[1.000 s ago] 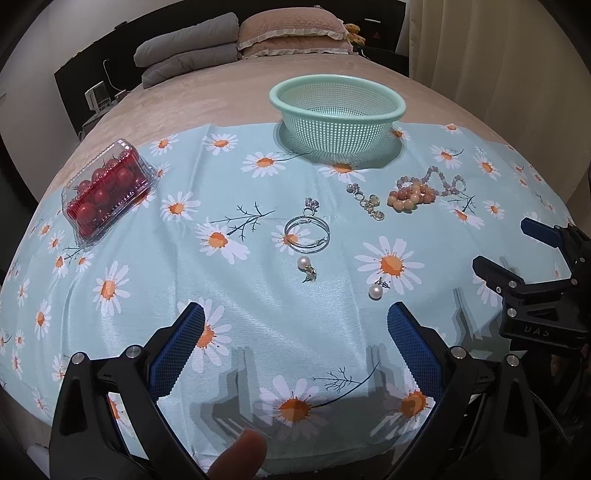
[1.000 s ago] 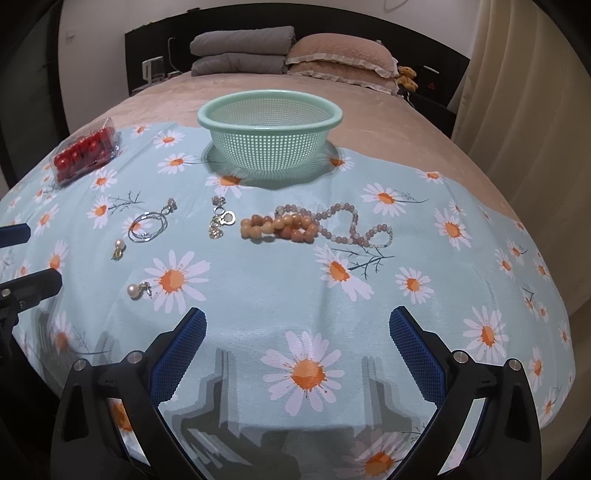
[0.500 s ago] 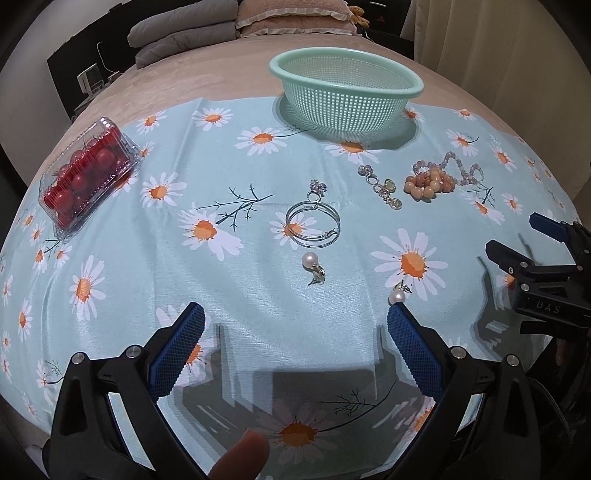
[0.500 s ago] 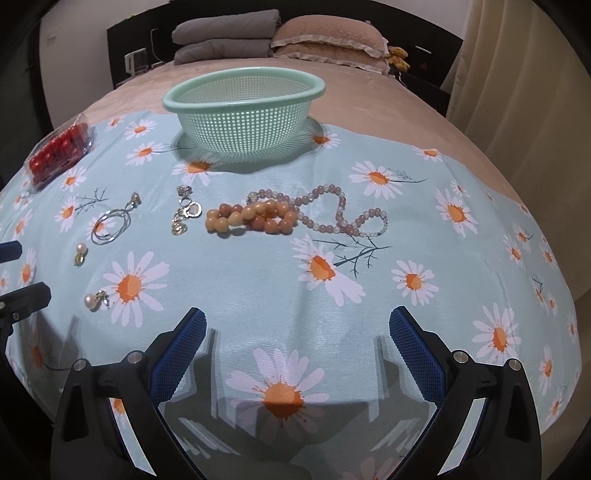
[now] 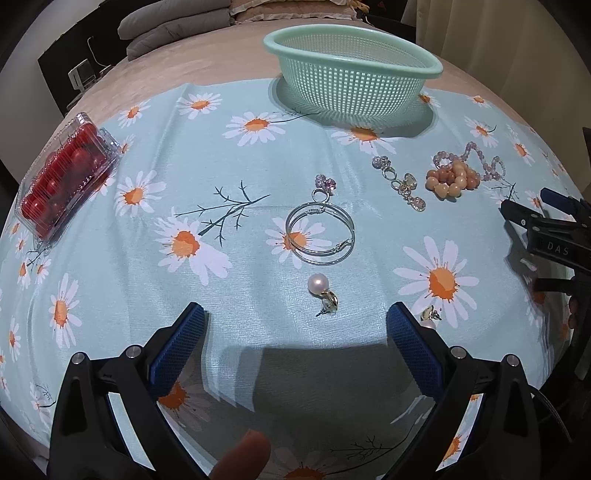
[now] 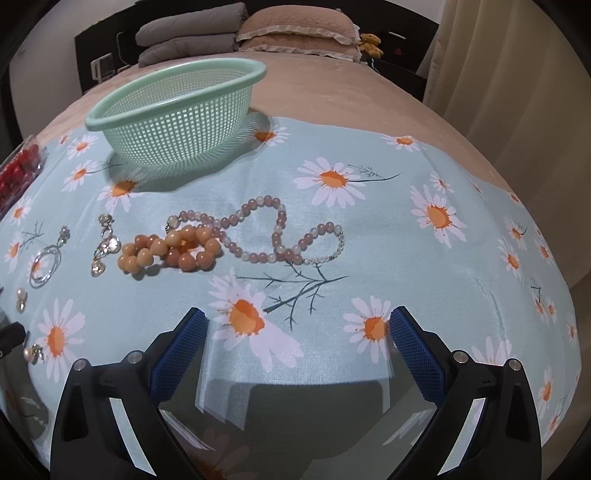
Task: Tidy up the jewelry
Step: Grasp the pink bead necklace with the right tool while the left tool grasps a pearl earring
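Jewelry lies on a daisy-print cloth [image 5: 147,277]. In the left wrist view a pearl earring [image 5: 321,290] lies just ahead of my open left gripper [image 5: 295,332]; a second pearl earring [image 5: 428,317] sits by its right finger. Silver hoop earrings [image 5: 319,236], a crystal drop earring [image 5: 400,182], an orange bead bracelet [image 5: 452,179] and a mauve bead bracelet [image 5: 484,158] lie further off. A green mesh basket [image 5: 351,79] stands at the back. My right gripper [image 6: 297,332] is open and empty, short of the orange bracelet [image 6: 170,249] and the mauve bracelet [image 6: 280,230].
A clear box of red cherry tomatoes [image 5: 62,179] sits at the left of the cloth. The right gripper's body [image 5: 550,236] shows at the right edge of the left wrist view. Pillows [image 6: 295,27] lie at the bed's head, a curtain [image 6: 517,74] hangs on the right.
Both grippers have moved forward and lower over the cloth, so the jewelry looks nearer. Both stay open. Nothing on the cloth has moved.
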{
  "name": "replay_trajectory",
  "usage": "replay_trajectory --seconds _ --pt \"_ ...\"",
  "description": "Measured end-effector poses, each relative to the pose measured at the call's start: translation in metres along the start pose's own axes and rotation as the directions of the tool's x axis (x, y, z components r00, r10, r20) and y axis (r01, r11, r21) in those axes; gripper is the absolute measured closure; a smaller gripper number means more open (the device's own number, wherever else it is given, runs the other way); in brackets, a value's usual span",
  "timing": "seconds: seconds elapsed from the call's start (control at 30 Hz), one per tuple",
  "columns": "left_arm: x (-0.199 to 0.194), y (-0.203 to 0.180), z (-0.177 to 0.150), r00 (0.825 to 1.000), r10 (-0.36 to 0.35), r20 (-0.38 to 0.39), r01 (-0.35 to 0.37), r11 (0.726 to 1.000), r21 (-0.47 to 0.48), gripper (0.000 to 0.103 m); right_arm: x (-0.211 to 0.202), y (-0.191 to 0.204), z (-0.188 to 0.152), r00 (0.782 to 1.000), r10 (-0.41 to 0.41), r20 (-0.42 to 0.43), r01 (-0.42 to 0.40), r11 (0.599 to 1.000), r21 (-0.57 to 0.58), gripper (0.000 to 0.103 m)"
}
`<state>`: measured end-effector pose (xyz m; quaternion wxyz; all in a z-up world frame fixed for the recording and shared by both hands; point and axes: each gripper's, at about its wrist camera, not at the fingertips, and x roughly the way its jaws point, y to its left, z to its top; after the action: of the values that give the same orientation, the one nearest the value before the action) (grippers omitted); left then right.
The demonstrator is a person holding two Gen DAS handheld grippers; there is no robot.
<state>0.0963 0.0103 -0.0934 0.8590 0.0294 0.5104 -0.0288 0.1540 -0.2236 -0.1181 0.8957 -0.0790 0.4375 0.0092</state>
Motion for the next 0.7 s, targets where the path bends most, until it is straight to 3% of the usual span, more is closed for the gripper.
replay_trajectory --seconds 0.23,0.4,0.7 --pt "0.015 -0.001 0.005 1.000 0.017 0.015 -0.017 0.999 0.032 0.005 0.021 -0.010 0.021 1.000 -0.024 0.015 0.023 0.998 0.054 0.008" --pt "0.021 0.006 0.006 0.998 -0.029 0.052 0.028 0.999 0.032 0.004 0.047 -0.024 0.031 1.000 0.000 0.006 -0.001 0.993 0.118 0.007" --pt "0.019 0.002 0.000 0.993 0.001 0.116 -0.004 1.000 0.024 0.004 0.057 -0.023 0.034 1.000 -0.008 0.016 0.006 0.994 0.110 0.006"
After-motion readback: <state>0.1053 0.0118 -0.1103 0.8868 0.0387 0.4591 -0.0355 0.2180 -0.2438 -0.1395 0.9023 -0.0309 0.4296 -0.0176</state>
